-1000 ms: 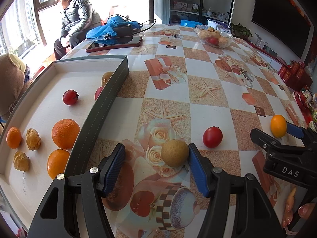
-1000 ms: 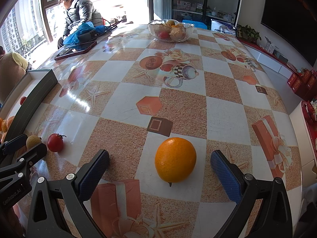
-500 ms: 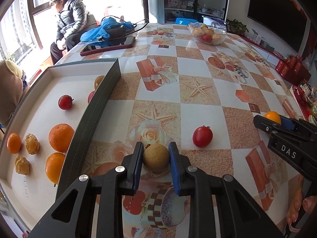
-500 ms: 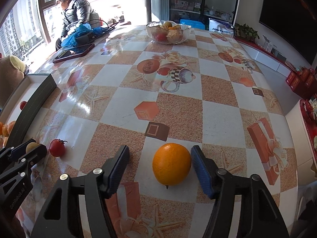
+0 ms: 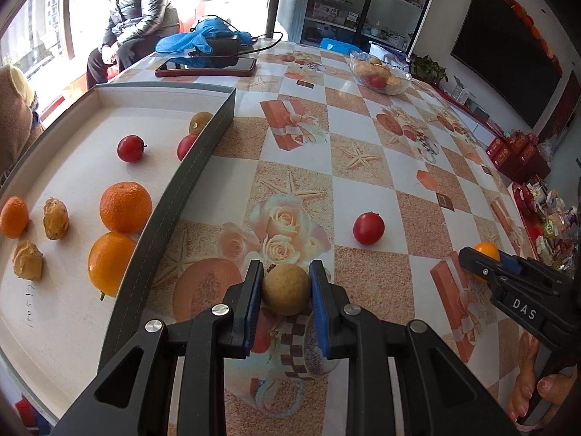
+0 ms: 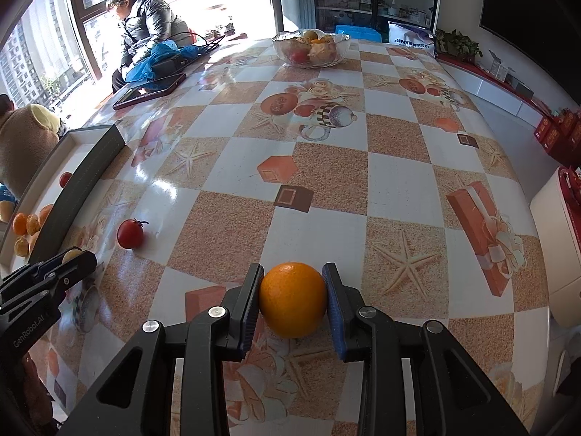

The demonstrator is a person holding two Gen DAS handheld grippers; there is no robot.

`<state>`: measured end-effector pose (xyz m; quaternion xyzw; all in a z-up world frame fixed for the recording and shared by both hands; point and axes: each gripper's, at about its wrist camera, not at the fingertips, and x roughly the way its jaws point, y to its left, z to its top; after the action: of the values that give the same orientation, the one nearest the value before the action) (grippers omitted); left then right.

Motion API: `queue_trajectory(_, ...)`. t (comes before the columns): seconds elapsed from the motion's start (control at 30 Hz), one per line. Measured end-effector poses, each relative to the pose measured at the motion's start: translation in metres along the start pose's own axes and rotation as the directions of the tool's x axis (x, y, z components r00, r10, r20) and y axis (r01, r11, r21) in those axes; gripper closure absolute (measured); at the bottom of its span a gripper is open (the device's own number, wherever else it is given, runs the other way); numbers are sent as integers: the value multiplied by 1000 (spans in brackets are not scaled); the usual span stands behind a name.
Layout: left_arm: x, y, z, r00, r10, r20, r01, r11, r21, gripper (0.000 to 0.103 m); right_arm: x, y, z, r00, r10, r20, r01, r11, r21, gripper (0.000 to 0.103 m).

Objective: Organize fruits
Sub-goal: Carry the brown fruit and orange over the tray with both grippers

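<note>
The left claw [image 5: 285,290] pinches a tan round fruit [image 5: 285,288] just over the counter [image 5: 363,167]; the right claw [image 6: 293,299], jaws just closing, pinches an orange [image 6: 292,299] — a tomato [image 5: 368,228] lies beyond, the tray [image 5: 189,181] to the left.

Glossy printed tablecloth [image 6: 399,181], dimpled orange [image 6: 292,299] skin; matt grey tray [image 5: 189,178] wall, clear glass bowl [image 6: 310,52]

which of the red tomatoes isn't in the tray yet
The red tomato lying loose on the tablecloth, beyond the left gripper. The other two sit inside the tray.
</note>
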<state>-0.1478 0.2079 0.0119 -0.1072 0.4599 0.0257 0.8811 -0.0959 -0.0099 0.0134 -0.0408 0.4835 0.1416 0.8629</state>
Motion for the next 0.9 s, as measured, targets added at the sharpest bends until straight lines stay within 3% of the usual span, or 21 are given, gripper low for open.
queue_trajectory(0.4, -10, -6, -7, 1000, 3, -12, -3, 999, 33, 75, -10, 6, -15, 1000, 14, -10, -14, 1000, -23, 68)
queue_trajectory(0.67, -38, -17, 1, 999, -20, 27, 18, 998, 68, 75, -21, 10, -7, 996, 87, -35, -87, 996, 11, 68)
queue_trajectory(0.9, -62, -1, 18, 999, -9, 45, 6, 998, 57, 75, -36, 34, 13, 986, 159, -39, -159, 987, -4, 68)
